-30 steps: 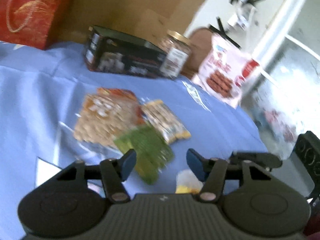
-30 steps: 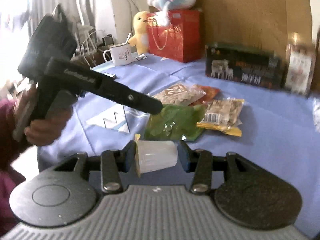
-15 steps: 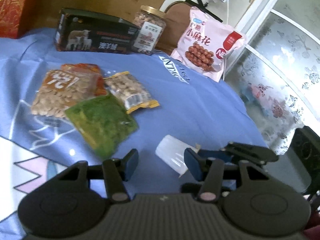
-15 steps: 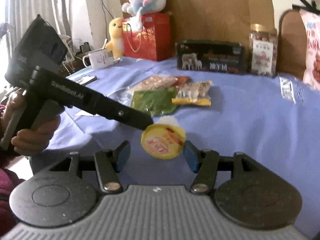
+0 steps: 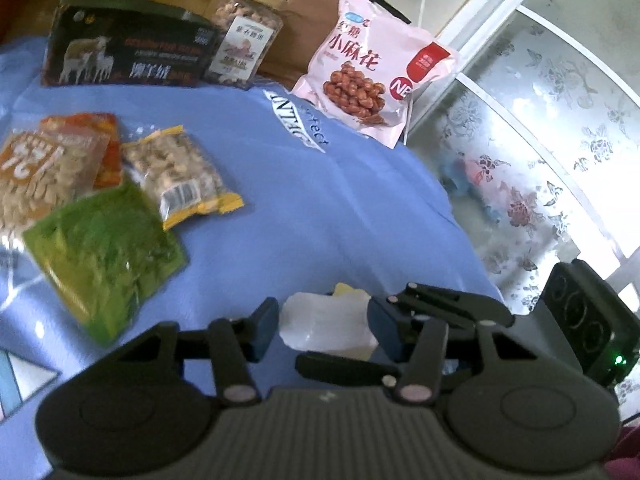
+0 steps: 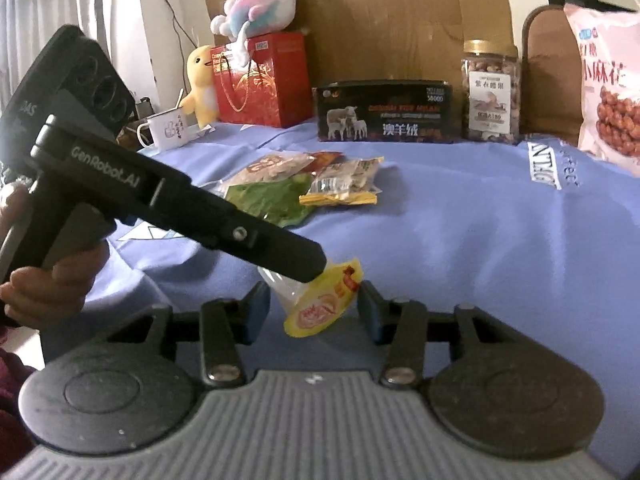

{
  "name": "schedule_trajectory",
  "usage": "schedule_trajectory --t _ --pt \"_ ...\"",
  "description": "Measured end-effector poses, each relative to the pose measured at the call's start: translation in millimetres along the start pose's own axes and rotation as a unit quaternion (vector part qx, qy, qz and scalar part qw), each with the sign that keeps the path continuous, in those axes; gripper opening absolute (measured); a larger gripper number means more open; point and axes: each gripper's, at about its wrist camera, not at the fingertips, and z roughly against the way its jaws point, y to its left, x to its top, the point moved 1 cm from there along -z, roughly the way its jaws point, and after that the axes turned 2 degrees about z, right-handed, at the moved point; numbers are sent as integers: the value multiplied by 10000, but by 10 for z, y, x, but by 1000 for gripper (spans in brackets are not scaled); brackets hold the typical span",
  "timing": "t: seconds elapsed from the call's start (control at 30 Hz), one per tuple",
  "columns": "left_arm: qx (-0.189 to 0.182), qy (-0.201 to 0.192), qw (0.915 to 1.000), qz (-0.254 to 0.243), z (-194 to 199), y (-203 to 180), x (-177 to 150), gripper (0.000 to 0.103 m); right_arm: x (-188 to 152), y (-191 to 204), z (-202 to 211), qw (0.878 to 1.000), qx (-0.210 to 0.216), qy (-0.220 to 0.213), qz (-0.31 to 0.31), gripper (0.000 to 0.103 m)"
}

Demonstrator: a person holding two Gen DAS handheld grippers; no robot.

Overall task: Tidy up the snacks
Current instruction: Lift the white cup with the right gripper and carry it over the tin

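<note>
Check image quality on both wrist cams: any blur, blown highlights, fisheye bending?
Left wrist view: the green packet is motion-soft, the frosted glass panel at right washes out toward the corner, and print on the pink bag is legible. Right wrist view: sharper, black box lettering is readable, the curtain at upper left is overexposed, and the jelly cup is slightly soft. Fisheye bends both frames' edges.

I see blue cloth (image 6: 460, 232) over the table. At abt 11 o'clock: white mug (image 6: 166, 132), yellow duck toy (image 6: 200, 84), red gift bag (image 6: 260, 80) w/ pastel plush (image 6: 256, 4) on top. At 12 o'clock, black wool box (image 6: 384, 112).
</note>
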Motion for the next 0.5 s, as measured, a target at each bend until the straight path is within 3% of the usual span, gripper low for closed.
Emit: schedule_trajectory --t 0.17,0.5 --pt "133 -195 9996 -152 73 -34 231 50 195 -60 -53 9997 2 -98 201 50" --pt "645 -862 9941 -147 126 108 1198 50 1004 -377 -558 9970 11 -573 518 51"
